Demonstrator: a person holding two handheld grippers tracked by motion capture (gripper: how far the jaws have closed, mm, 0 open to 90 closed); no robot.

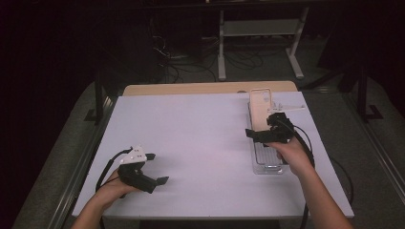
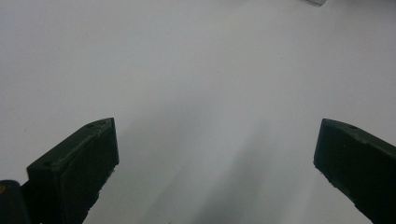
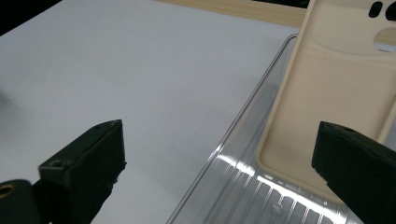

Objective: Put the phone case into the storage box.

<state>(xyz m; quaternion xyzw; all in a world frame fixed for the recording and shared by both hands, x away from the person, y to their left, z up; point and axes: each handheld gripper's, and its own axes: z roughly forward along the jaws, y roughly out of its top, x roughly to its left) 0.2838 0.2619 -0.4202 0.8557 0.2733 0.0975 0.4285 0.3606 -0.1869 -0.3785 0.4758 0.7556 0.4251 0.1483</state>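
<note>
Right of centre in the high view, the released right tongs (image 1: 261, 129) approach the beige phone case (image 1: 260, 109) propped in the clear tray (image 1: 267, 167); next they should straddle and clench it, while the released left tongs (image 1: 155, 168) idle at lower left.

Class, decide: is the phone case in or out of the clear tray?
In: the phone case lies inside the clear tray, within its walls.

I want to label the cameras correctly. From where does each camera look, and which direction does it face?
High view: above the person's side, facing forward and down on the white table; both forearms, left gripper, right gripper.
Left gripper view: rides the left gripper, facing bare table; two open jaws.
Right gripper view: rides the right gripper, facing the clear tray and beige phone case; two open jaws.
Shared: high and right gripper views both show tray and case.
</note>
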